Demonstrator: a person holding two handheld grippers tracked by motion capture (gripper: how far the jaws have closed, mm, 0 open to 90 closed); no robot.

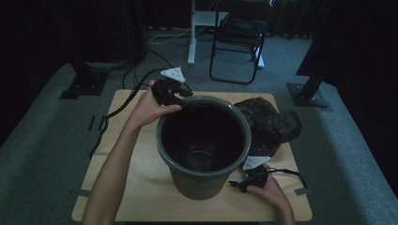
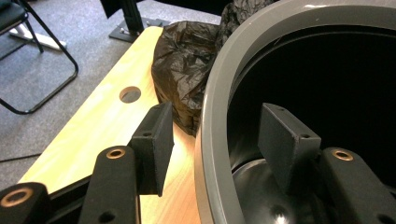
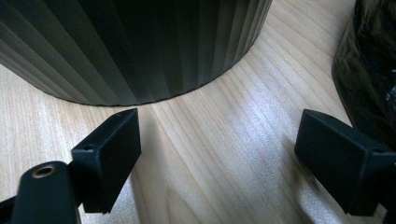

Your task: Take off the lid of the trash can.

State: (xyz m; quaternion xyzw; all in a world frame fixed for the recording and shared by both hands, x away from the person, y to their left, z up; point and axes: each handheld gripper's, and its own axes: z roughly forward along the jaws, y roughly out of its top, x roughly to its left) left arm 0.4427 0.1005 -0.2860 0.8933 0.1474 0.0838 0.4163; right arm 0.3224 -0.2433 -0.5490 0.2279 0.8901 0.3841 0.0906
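Observation:
A grey round bin [image 1: 202, 146] stands upright in the middle of the wooden table [image 1: 141, 187], and nothing lies inside it. My left gripper [image 1: 184, 99] is at its far-left rim. In the left gripper view this gripper [image 2: 217, 126] is open and straddles the bin's rim [image 2: 210, 140], one jaw outside and one inside, with a gap on each side. A crumpled black plastic bag [image 1: 270, 124] lies on the table right of the bin. My right gripper [image 1: 240, 183] rests low near the bin's base. It [image 3: 219, 135] is wide open over bare wood, facing the bin's ribbed wall [image 3: 140, 51].
The table has a round hole [image 2: 130, 94] near its far edge. A black folding chair [image 1: 239, 42] and a white post stand on the grey carpet beyond. Dark stand feet [image 1: 307, 93] flank the table. A cable [image 1: 117, 110] trails off the left gripper.

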